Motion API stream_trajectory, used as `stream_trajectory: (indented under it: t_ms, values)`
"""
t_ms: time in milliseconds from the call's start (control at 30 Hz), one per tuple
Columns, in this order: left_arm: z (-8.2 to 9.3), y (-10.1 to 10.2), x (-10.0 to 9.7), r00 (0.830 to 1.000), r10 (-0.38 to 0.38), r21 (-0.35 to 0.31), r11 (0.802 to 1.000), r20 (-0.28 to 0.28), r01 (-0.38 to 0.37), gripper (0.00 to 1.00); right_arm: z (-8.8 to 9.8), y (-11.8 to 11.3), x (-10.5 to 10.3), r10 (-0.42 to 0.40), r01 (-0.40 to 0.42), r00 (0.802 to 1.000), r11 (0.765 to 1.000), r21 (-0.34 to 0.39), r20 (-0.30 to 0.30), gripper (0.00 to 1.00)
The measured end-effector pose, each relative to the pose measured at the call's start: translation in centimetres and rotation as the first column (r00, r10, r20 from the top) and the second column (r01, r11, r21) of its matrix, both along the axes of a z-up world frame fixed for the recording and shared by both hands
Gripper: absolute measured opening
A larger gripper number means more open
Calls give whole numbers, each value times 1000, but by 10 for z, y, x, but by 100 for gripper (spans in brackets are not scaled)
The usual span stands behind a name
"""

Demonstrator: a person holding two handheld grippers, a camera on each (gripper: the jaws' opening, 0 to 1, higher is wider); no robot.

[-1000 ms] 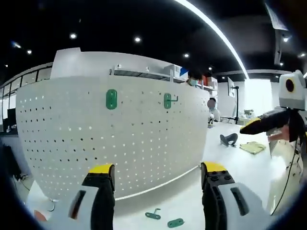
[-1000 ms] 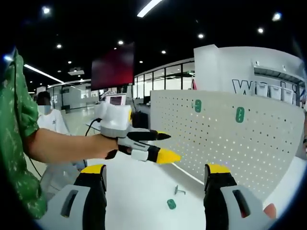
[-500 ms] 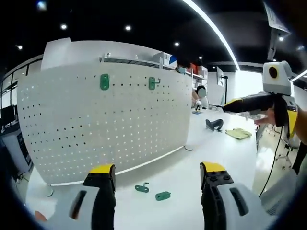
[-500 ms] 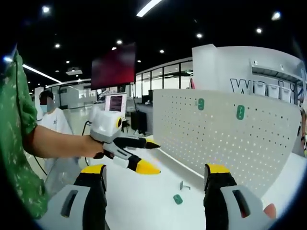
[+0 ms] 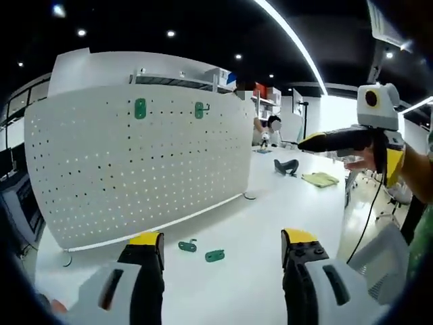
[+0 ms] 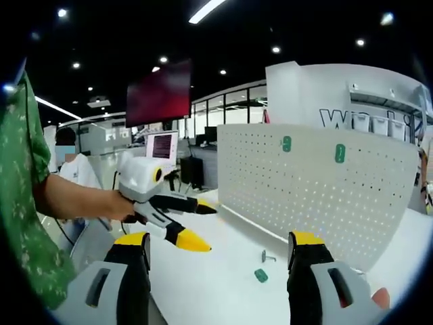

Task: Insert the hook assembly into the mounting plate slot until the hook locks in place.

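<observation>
A plain white bench point(image 5: 284, 223) ran out ahead of both claws under a dark ceiling dotted with spot lamps and crossed by a long light strip. In the left gripper view the left claw point(image 5: 222, 245) had its yellow-tipped jaws standing wide apart with nothing between them. Just beyond its left jaw two loose green parts lay on the bench close together: a hook assembly point(image 5: 187, 246) with a small wire hook, and, a little nearer the right jaw, a flat mounting plate point(image 5: 215, 255). Farther ahead stood a white pegboard point(image 5: 135, 169), curved by the lens, carrying two more green pieces near its top edge: a bare plate point(image 5: 140, 107) and, to its right, a plate with a hook point(image 5: 200, 109). Off to the right and well beyond the left claw, the right claw point(image 5: 308, 142) was held up in a hand, its jaws looking close together, though I could not tell for certain. In the right gripper view the right claw's point(image 6: 222, 245) own jaws rose wide apart and empty. The left claw point(image 6: 196, 227) came in from the left, jaws parted, held above the bench. A person point(image 6: 67, 172) stood far behind at the left, near a dark screen point(image 6: 157, 91).
</observation>
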State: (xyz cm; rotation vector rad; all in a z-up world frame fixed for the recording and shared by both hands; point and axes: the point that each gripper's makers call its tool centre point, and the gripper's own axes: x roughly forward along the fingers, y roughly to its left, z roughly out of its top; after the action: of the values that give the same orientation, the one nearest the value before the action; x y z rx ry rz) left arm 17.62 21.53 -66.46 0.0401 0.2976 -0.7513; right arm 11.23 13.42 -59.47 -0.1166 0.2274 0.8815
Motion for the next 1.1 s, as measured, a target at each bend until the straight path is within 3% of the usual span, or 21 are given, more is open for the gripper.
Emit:
stream_trajectory:
  t_ms: [333, 467, 700, 967, 1100]
  values:
    - [-14, 13, -22, 997, -67, 19, 998, -44, 68, 69, -11, 10, -14, -27, 27, 999, 1000, 1, -24, 85]
    - [-18, 16, -23, 995, -86, 22, 996, -55, 87, 68, -14, 10, -14, -39, 39, 999, 999, 8, -32, 85]
    - [-23, 11, -1, 993, -106, 45, 993, -53, 109, 63, -16, 5, -7, -54, 55, 998, 998, 10, -39, 85]
    - [-40, -1, 27, 985, -163, 89, 982, -57, 168, 53, -19, -4, 1, -67, 67, 997, 998, 2, -46, 85]
    - [-52, -4, 42, 983, -173, 118, 977, -63, 180, 53, -22, -8, 6, -77, 77, 996, 997, 0, -54, 84]
